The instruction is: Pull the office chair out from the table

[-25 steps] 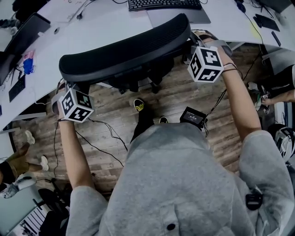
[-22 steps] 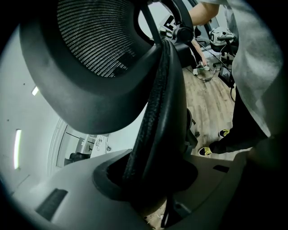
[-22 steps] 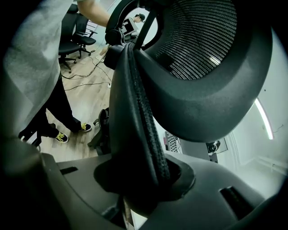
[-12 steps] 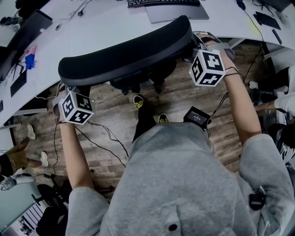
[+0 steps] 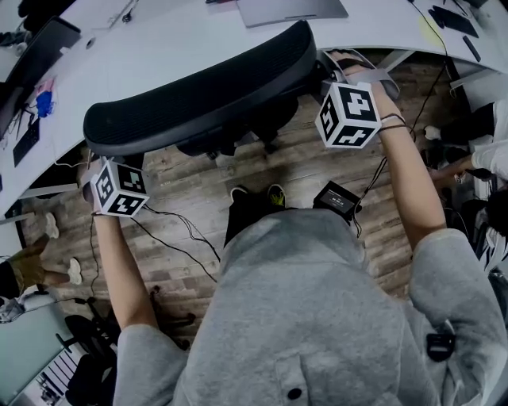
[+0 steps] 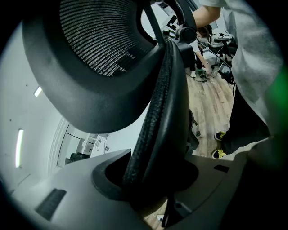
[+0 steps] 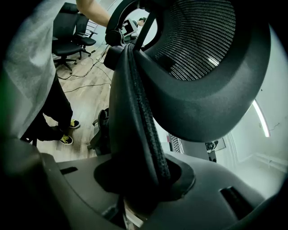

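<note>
The black office chair's mesh backrest (image 5: 198, 87) lies across the head view, its top rim against the edge of the white table (image 5: 159, 40). My left gripper (image 5: 97, 162) is shut on the backrest's left edge, with its marker cube just below. My right gripper (image 5: 327, 78) is shut on the right edge. In the left gripper view the padded rim (image 6: 157, 126) runs down between the jaws of the left gripper (image 6: 148, 179). The right gripper view shows the same: the rim (image 7: 135, 126) sits clamped in the right gripper (image 7: 139, 179). The chair's seat and base are mostly hidden under the backrest.
A laptop (image 5: 290, 8) and a dark monitor (image 5: 32, 47) are on the table. A black box (image 5: 336, 198) with cables lies on the wooden floor by my feet. Other people's feet (image 5: 71, 270) show at left, and more office chairs (image 7: 72, 31) stand behind.
The backrest and both grippers have come back from the table toward me. The keyboard has slid out of the top of the view. My feet have stepped back together.
</note>
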Motion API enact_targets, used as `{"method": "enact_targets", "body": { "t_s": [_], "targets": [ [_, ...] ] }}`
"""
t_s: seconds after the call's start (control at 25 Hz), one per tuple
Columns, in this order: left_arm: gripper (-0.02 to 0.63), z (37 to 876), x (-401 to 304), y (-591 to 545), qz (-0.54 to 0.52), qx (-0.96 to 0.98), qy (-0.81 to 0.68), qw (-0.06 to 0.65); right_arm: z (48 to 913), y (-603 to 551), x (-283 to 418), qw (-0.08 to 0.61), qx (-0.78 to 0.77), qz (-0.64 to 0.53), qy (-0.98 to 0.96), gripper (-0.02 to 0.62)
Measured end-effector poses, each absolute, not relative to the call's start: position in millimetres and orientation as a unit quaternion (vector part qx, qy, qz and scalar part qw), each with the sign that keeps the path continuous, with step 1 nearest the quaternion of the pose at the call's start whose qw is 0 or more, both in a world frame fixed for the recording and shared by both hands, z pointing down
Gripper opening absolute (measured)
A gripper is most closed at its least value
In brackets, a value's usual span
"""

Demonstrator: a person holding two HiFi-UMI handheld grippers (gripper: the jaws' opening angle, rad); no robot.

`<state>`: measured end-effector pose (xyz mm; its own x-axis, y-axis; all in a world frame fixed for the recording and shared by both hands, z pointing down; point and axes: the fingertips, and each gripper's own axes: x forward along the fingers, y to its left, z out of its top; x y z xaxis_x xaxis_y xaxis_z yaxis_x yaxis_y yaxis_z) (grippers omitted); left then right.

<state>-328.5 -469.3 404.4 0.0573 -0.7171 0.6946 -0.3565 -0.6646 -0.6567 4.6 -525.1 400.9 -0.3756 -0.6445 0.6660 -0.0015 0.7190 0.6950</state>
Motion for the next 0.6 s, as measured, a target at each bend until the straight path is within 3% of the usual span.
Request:
{"method": "enact_targets", "body": {
  "t_s": [0.6],
  "targets": [
    [0.187,410.0,-324.1,-454.7,-0.572,-0.712,0.373,0.162,407.9,-503.2,9.9,0.524,0.209,-0.304,-0.768,0.150]
  ]
}}
